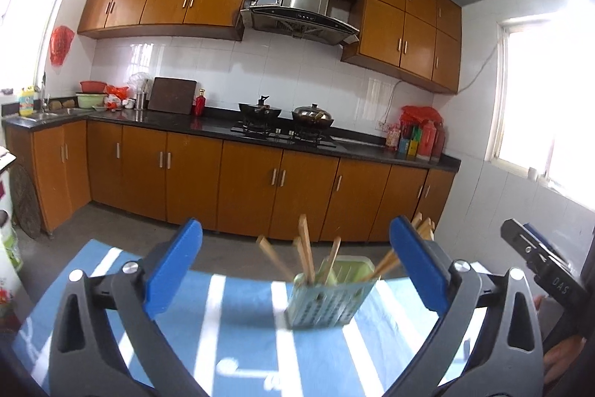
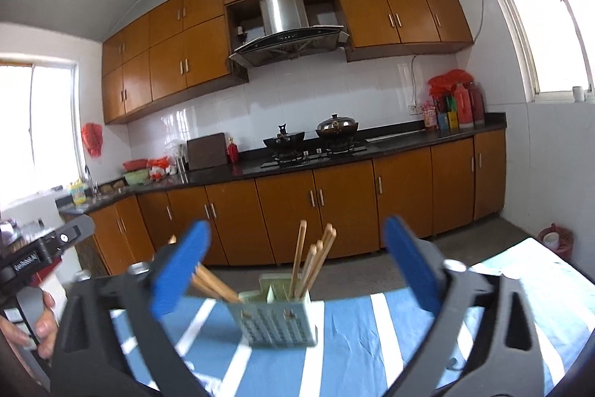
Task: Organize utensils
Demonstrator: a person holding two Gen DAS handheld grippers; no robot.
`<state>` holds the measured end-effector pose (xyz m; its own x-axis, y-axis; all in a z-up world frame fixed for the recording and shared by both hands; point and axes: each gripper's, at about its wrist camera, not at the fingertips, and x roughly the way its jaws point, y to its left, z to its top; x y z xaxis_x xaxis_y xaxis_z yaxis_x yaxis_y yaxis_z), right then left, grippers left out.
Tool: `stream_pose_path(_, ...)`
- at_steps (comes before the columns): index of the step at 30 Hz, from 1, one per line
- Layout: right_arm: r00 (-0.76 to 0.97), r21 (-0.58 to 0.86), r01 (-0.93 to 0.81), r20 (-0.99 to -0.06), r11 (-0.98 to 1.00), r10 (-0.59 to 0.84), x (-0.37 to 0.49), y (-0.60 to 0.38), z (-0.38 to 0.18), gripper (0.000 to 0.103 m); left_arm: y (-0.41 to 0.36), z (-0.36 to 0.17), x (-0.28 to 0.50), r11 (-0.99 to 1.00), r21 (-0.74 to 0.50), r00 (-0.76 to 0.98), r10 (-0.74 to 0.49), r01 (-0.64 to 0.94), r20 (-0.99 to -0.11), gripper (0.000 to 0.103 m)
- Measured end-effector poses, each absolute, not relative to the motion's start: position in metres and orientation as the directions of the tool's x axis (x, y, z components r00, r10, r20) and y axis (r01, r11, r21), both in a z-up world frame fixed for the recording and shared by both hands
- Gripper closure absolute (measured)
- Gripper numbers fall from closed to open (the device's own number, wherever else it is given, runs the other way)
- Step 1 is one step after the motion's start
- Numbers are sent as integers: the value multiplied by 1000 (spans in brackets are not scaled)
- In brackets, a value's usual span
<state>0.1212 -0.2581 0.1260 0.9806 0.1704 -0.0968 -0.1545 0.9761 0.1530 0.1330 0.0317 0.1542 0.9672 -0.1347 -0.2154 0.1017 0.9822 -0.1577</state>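
A pale green perforated utensil holder (image 1: pixel 329 300) stands on a blue and white striped tablecloth (image 1: pixel 238 337). Several wooden chopsticks (image 1: pixel 306 253) stick up out of it. My left gripper (image 1: pixel 297 266) is open and empty, its blue fingers (image 1: pixel 174 266) spread either side of the holder, a little short of it. In the right wrist view the same holder (image 2: pixel 279 317) with chopsticks (image 2: pixel 297 257) stands ahead of my right gripper (image 2: pixel 297 270), which is open and empty. The right gripper also shows at the left view's right edge (image 1: pixel 539 259).
The table's far edge lies just behind the holder. Beyond it is grey floor and a run of brown kitchen cabinets (image 1: pixel 253 181) with a black counter, a stove with two pots (image 1: pixel 290 116), and bottles (image 1: pixel 420 136). The other hand-held gripper shows at the left (image 2: pixel 44 248).
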Motion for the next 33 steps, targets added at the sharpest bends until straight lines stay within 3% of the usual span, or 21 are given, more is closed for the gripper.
stream_pose_path(6, 989, 28, -69, -126, 997, 72, 81, -239, 101, 2, 29, 119, 72, 998, -54, 971, -50, 38, -235, 4)
stream_pose_path(12, 974, 70, -80, -205, 994, 92, 55, -241, 67, 2, 29, 79, 34, 999, -8, 964, 41, -45, -261, 4)
stream_pose_path(18, 974, 35, -79, -208, 996, 84, 32, -236, 39, 2, 21, 46, 15, 998, 44, 959, 57, -46, -277, 4)
stream_pose_path(26, 964, -45, -86, -258, 995, 72, 18, -219, 9, 2, 24, 17, 8, 998, 9, 947, 57, -57, -317, 4)
stream_pose_path(33, 951, -29, -87, -301, 996, 74, 16, -216, -8, 2, 22, 6, 0, 998, 16, 949, 63, -61, -310, 4)
